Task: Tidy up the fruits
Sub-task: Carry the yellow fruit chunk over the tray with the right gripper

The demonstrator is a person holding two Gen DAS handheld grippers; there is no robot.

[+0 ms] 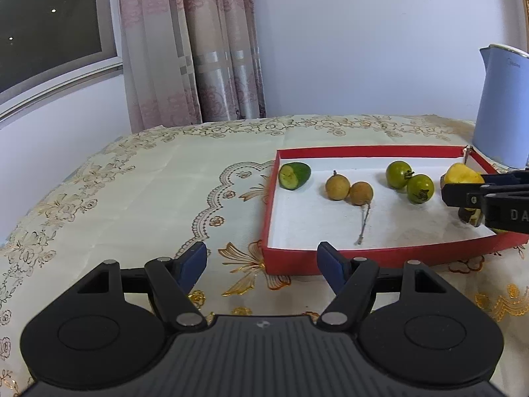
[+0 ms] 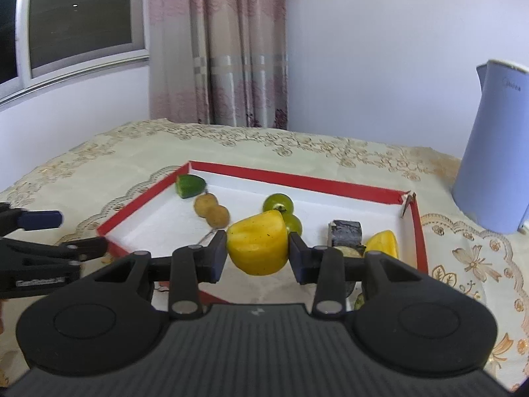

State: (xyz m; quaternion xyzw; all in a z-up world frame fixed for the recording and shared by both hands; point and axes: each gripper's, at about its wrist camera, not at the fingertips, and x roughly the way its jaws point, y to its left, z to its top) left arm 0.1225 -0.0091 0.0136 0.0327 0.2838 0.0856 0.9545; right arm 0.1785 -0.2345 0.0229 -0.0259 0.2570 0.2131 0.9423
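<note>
Embroidered tablecloth (image 1: pixel 132 172) bore red tray (image 1: pixel 363 151), already holding cucumber piece (image 1: pixel 294 175), paired fruits; right gripper (image 2: pixel 258 251) clamped yellow fruit piece (image 2: pixel 258 248), unplaced; left gripper (image 1: pixel 261 261) gaped empty.

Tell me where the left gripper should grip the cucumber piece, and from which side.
Grip the cucumber piece across its rounded green sides, mid-length, coming from above. It lies on its side close to the red tray's left wall, so a sideways approach looks blocked.
</note>
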